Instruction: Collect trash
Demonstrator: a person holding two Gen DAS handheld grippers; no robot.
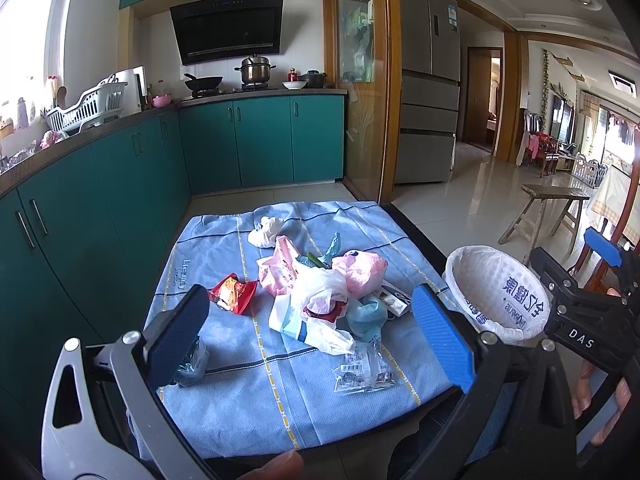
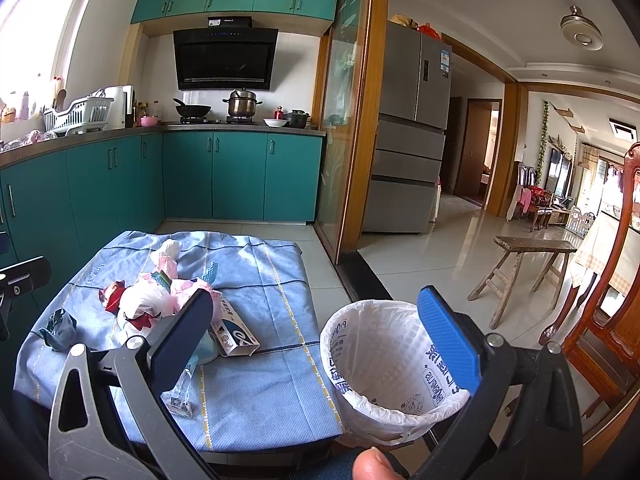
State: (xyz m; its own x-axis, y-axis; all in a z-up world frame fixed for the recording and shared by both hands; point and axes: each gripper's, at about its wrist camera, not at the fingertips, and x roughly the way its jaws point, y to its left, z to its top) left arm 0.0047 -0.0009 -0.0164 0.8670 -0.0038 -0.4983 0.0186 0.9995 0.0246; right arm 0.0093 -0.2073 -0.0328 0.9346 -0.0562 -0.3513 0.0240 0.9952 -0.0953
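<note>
Right, nearest to me are my two tools: the left gripper (image 1: 312,336) hangs over the near half of the blue cloth (image 1: 248,400) with its jaws spread wide and nothing between them, and the right gripper (image 2: 320,340) is spread just as wide and empty, hovering between the cloth's right edge and the bin (image 2: 384,364).

The trash lies on the cloth. Closest is a clear wrapper with a barcode (image 1: 366,372), flat and slippery I would guess — best pinched at a raised edge rather than pressed from above. By the left finger sits a dark crumpled wrapper (image 1: 192,360), light and springy. Further in is the main heap of plastic bags (image 1: 320,292), pink and white, soft and nearly weightless; I would bite into a bunched fold at the top, since a loose corner may slide out. A small carton (image 2: 234,334) lies at the heap's right side, stiffer, easy to take across its narrow faces. A red snack packet (image 1: 234,294) lies to the left of the heap, and a white crumpled wad (image 1: 266,232) sits beyond, near the far edge.

The bin stands just beside the table's right side, lined with a white bag, mouth open and looking empty — a short carry. Room is fair: the cloth drapes over the edges, so a low sweep might snag it. The teal cabinets (image 1: 100,208) close in on the left; the tiled floor to the right is open as far as a wooden stool (image 2: 524,276).
</note>
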